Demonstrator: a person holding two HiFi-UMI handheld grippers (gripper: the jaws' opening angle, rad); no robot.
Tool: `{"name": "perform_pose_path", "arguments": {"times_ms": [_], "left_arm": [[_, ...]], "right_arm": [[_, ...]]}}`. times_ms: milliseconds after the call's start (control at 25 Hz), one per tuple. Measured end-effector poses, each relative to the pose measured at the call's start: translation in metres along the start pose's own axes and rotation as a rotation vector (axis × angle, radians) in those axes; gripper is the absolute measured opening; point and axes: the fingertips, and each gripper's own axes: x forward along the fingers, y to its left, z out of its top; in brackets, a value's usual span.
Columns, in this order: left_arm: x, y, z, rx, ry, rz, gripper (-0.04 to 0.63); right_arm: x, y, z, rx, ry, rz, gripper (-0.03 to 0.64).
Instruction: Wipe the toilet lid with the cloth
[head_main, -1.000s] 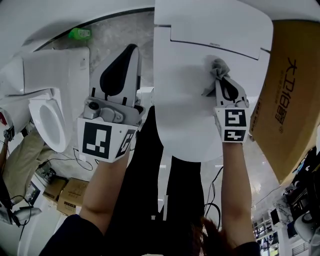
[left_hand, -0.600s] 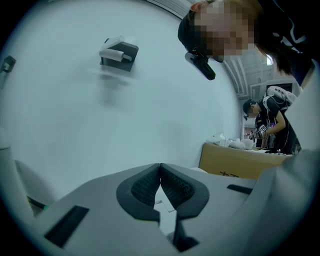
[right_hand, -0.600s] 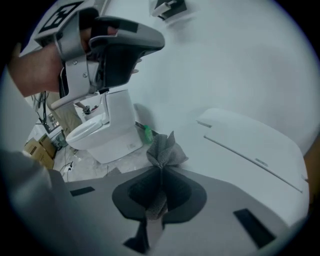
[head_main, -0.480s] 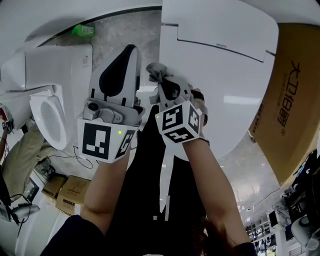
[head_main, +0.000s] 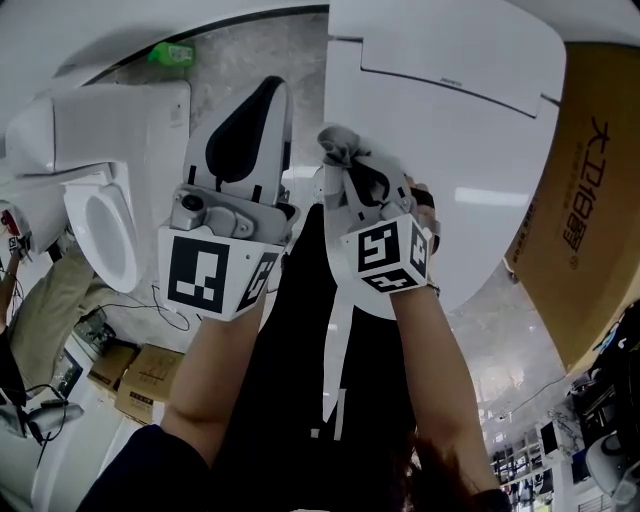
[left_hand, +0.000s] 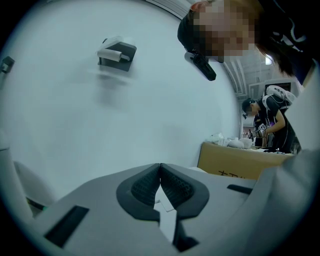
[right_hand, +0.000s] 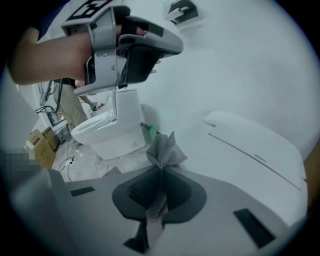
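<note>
Centrally, right claw (head_main: 347, 168) clamped on cloth (head_main: 338, 145), left claw (head_main: 268, 100) closed empty beside it, cardboard box (head_main: 590, 200) flanking toilet lid (head_main: 470, 150).

The person is holding both bare forearms out forward, side by side. The left forearm (head_main: 212, 375) is carrying the left gripper (head_main: 272, 92), which is pointing away from the body, its jaws pressing together on nothing. The right forearm (head_main: 437, 375) is angling slightly inward, so the right gripper (head_main: 345, 172) is sitting just beside the left one and a little nearer the body. Its jaws are pinching the grey cloth (head_main: 338, 145), and a crumpled bunch is sticking out past their tips.
</note>
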Motion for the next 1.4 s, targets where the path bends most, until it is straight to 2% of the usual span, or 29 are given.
{"name": "perform_pose_path", "arguments": {"times_ms": [240,680,800,1080,1240,1400], "left_arm": [[0.002,-0.005,0.004,0.003,-0.009,-0.006,0.02],[-0.001,-0.022,0.003,0.009,-0.006,-0.028,0.02],[0.001,-0.025,0.002,0.009,-0.009,-0.03,0.02],[-0.003,-0.023,0.002,0.007,-0.01,-0.022,0.02],[-0.002,-0.025,0.001,0.006,-0.007,-0.024,0.02],[-0.001,-0.026,0.002,0.005,-0.008,-0.028,0.02]], "right_arm": [[-0.048,-0.069,-0.042,0.05,0.027,-0.158,0.034],[-0.161,-0.192,-0.156,0.203,0.144,-0.509,0.034],[-0.186,-0.213,-0.184,0.261,0.164,-0.578,0.034],[-0.189,-0.204,-0.188,0.287,0.175,-0.588,0.032],[-0.171,-0.176,-0.171,0.263,0.158,-0.516,0.034],[-0.135,-0.132,-0.133,0.218,0.119,-0.415,0.034]]}}
